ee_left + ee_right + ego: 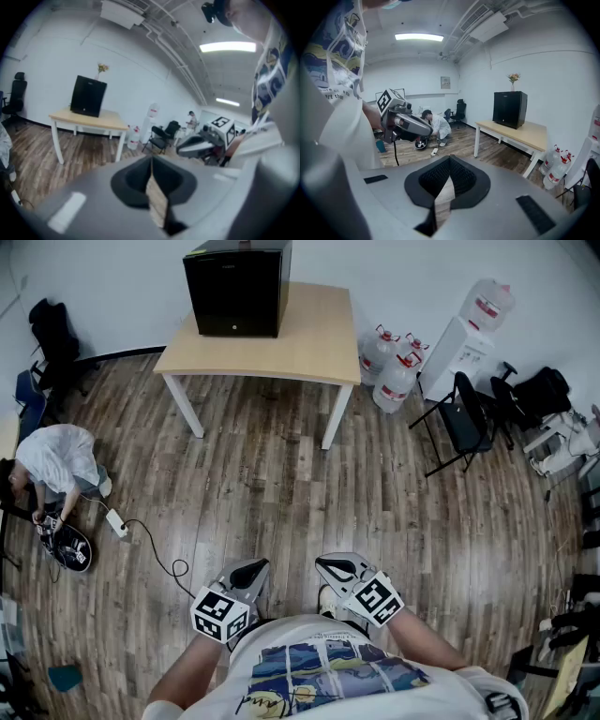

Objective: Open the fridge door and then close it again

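The fridge (236,287), a small black box with its door shut, stood at the back of a pale table (309,343) near the far wall, its flat front turned toward the person. No handle showed on that front from this range, and which edge carried the hinge could not be told. The door was probably rigid and smooth, held by a seal that lets go with a firm tug. The box itself looked light enough to slide on the tabletop if pulled hard. The likely place to take hold was the door's free edge or a recess along it, with a steady pull rather than a jerk.

Water bottles (389,367) and a folding chair (464,418) stood to the right of the table, and a crouching person (56,460) was off at the left wall.

Well apart from the table, across bare wood floor, the left gripper (246,570) and right gripper (336,568) were held close to the body. Each had its jaw tips together on nothing.
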Motion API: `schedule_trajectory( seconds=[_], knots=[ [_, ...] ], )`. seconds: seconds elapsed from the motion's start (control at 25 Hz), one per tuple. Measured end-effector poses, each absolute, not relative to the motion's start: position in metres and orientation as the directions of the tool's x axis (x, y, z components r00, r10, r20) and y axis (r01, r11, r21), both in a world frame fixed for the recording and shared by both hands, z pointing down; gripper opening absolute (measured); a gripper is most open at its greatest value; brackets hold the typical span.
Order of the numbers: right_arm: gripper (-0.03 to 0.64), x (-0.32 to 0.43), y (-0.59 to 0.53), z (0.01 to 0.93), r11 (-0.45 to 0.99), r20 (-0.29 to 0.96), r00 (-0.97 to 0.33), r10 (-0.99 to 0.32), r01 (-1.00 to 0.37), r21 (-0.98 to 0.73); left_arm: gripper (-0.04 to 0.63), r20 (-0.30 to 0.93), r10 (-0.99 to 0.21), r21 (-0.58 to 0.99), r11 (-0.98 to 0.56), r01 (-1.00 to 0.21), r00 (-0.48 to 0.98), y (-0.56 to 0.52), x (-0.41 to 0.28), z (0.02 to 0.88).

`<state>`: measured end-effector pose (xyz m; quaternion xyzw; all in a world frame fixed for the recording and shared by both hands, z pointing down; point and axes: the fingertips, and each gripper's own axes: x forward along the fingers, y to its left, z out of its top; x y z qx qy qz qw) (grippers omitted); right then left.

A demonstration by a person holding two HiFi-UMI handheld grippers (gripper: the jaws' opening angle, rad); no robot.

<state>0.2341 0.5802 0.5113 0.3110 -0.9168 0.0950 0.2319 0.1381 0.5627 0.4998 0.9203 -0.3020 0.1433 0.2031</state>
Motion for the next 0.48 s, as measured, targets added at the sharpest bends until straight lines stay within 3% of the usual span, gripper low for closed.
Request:
schedule_trajectory(
  seconds=[0.24,0.48],
  knots=[
    [0.012,0.352,0.584,0.524,0.805,0.501,-0.714,-0.49,-0.591,-0.056,0.015,0.328,-0.53,0.286,-0.733,-0.616,0.782,0.564,0.258,0.482],
    [0.012,0.39,0.559,0.537,0.816,0.493,-0.743,-0.452,-0.568,-0.107,0.015,0.351,-0.578,0.279,-0.687,-0.672,0.737,0.554,0.28,0.474]
  ],
)
